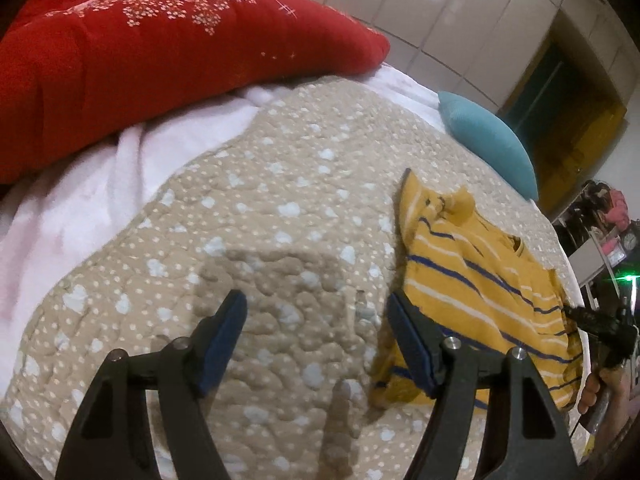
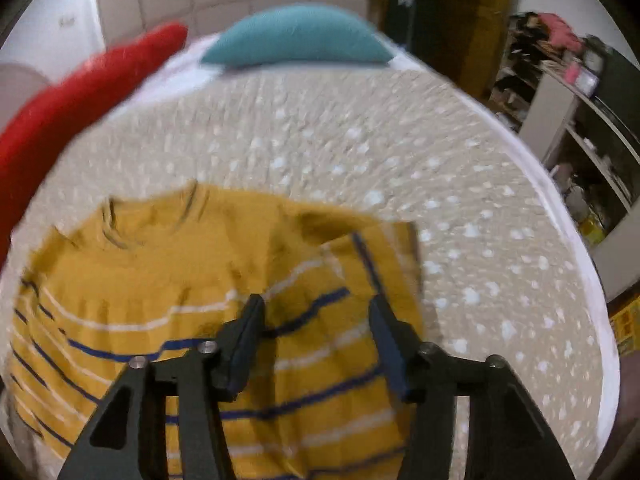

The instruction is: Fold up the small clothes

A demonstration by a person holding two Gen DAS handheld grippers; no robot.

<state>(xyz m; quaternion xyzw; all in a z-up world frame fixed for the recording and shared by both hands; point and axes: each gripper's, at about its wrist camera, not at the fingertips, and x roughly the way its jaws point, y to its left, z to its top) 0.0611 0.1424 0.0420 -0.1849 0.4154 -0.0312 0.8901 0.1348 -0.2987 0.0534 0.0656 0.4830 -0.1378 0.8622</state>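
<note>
No legible text, labels, brands or numbers in either view.

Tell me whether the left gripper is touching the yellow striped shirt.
Cannot tell. In the left wrist view the open left gripper sits mostly over bare quilt, but its right finger overlaps the yellow striped shirt edge; contact or hovering is unclear.

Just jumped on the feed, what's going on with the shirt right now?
A person is working with two handheld grippers over a bed with a beige spotted quilt. The yellow striped shirt lies on the quilt, one sleeve apparently turned in. The right gripper hangs open above the shirt; the left gripper is open over bare quilt beside it. Neither holds any fabric.
</note>
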